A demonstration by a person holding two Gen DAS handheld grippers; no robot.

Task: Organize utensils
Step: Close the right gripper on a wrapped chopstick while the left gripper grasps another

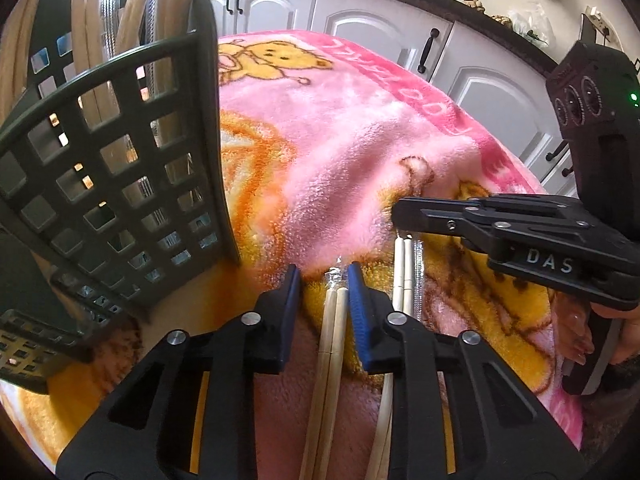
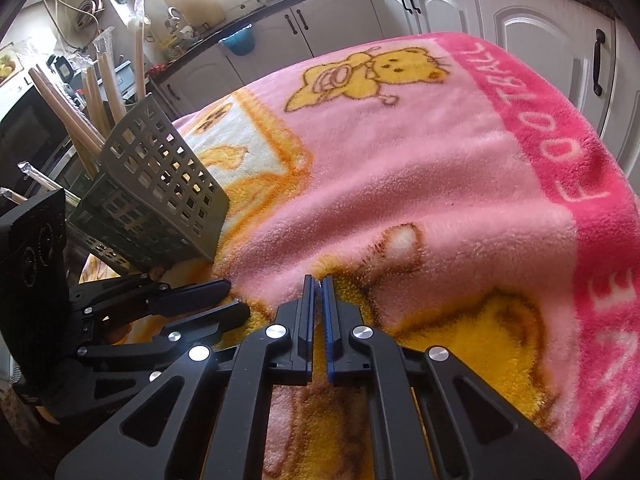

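Observation:
A wrapped pair of pale chopsticks lies on the pink blanket between the blue pads of my left gripper. The right pad touches the pair and the left pad stands a little off it, so the gripper is open. A second wrapped pair lies just to the right. My right gripper comes in from the right over its far end. In the right wrist view the right gripper is shut, with a sliver of clear wrapper between its pads. The left gripper lies low at the left.
A dark green lattice utensil holder stands at the left on the blanket, with several wrapped chopsticks upright in it. White kitchen cabinets run behind the table. A person's hand holds the right gripper.

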